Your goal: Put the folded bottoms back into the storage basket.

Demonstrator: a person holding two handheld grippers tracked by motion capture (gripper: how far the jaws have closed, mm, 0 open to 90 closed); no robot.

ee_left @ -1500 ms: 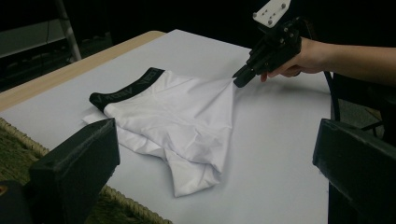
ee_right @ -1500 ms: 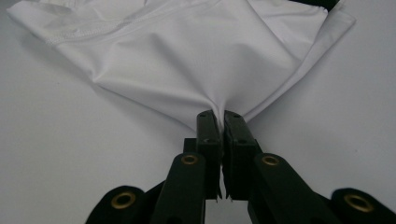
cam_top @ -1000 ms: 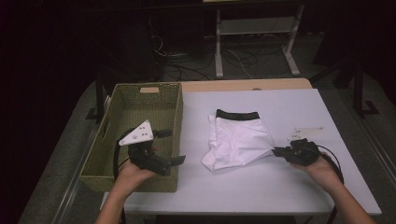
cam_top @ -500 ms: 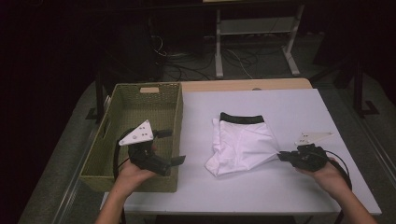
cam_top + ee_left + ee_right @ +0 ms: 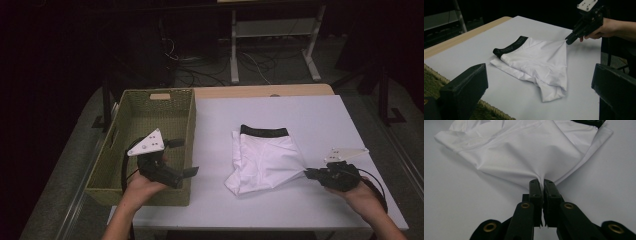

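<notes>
Right tongs (image 5: 306, 173) dragged the clamped white shorts (image 5: 265, 159) rightward; left tongs (image 5: 187, 157) apart.

White boxer shorts (image 5: 264, 160) with a black waistband lie folded on the table, one corner pulled taut.

Basket (image 5: 145, 145) at table (image 5: 320, 115) left edge; shorts (image 5: 265, 157) on table, right of basket.

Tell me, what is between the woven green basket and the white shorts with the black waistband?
Nothing: bare white table separates the woven green basket from the white shorts, seen in the high view.
</notes>
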